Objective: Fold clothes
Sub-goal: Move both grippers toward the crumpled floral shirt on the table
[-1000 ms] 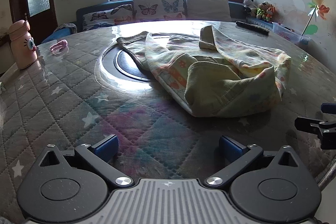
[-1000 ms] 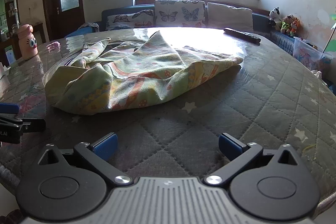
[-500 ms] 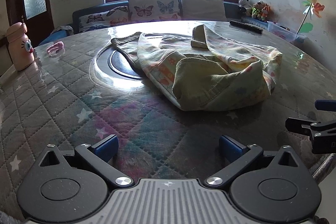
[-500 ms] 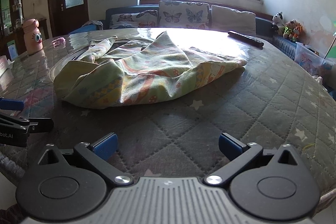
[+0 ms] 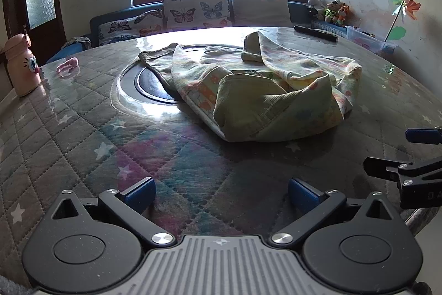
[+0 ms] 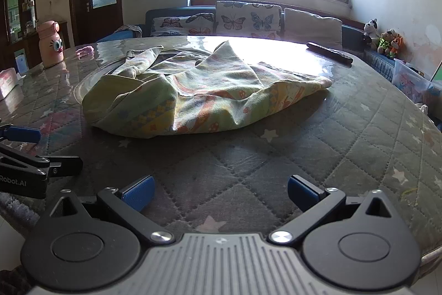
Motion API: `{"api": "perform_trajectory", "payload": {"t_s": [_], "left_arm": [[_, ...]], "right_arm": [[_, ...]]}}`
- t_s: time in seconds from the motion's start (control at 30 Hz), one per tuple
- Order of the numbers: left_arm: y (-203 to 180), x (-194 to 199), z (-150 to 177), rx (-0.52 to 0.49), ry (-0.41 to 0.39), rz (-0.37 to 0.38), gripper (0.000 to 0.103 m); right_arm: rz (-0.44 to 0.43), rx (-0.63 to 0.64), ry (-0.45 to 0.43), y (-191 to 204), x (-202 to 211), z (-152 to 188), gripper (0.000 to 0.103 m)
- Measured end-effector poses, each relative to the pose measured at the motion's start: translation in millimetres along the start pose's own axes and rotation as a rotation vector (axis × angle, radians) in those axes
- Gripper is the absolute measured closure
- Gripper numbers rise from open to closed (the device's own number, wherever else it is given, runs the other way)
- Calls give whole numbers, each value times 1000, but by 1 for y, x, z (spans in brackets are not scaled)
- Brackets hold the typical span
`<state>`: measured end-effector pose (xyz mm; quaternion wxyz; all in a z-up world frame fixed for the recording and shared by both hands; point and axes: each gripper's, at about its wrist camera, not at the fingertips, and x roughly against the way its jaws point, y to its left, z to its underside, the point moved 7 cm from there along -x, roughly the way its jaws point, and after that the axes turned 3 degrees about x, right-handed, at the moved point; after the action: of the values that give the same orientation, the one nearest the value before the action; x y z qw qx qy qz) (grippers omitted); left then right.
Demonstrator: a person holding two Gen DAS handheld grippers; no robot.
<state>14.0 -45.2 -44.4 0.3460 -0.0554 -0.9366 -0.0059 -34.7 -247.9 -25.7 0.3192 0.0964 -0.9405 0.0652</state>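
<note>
One crumpled garment (image 5: 265, 90), pale yellow-green with an orange and blue print, lies heaped near the middle of the round tabletop (image 5: 69, 134), its far part draped over the dark turntable disc (image 5: 150, 86) set into the table's centre. Its nearest folded edge faces the near rim of the tabletop, and a pointed flap stands up toward the far side.

Both tongs sit at the near edge, well short of the cloth, with bare quilted, star-patterned cover between them and it. The left gripper (image 5: 221, 191) has its blue-padded fingers spread wide and holds nothing; the garment lies ahead of it and a little to the right. The right gripper (image 6: 219, 190) is likewise spread apart and empty, the garment ahead of it and slightly left. Each gripper shows at the side of the other's view, so they stand side by side along the near rim.

Toward the left edge of the tabletop stand a pink bottle (image 5: 22, 65) with a cartoon eye and a small pink object (image 5: 67, 65). A dark remote control (image 6: 330, 53) lies near the far right edge. Beyond the table are a sofa with butterfly cushions (image 5: 196, 10) and a bright window.
</note>
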Motion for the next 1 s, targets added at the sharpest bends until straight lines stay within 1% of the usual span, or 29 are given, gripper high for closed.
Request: {"api": "perform_trajectory", "payload": {"t_s": [0.57,1.0], "left_arm": [[-7,-2,-4,-26,3,14,0],[-6,-5,-10,-20,4,13,0]], "right_arm": [[-10,16,-3,5,-1,-5,0],[-21,24,10,8,-7,-8,0]]}}
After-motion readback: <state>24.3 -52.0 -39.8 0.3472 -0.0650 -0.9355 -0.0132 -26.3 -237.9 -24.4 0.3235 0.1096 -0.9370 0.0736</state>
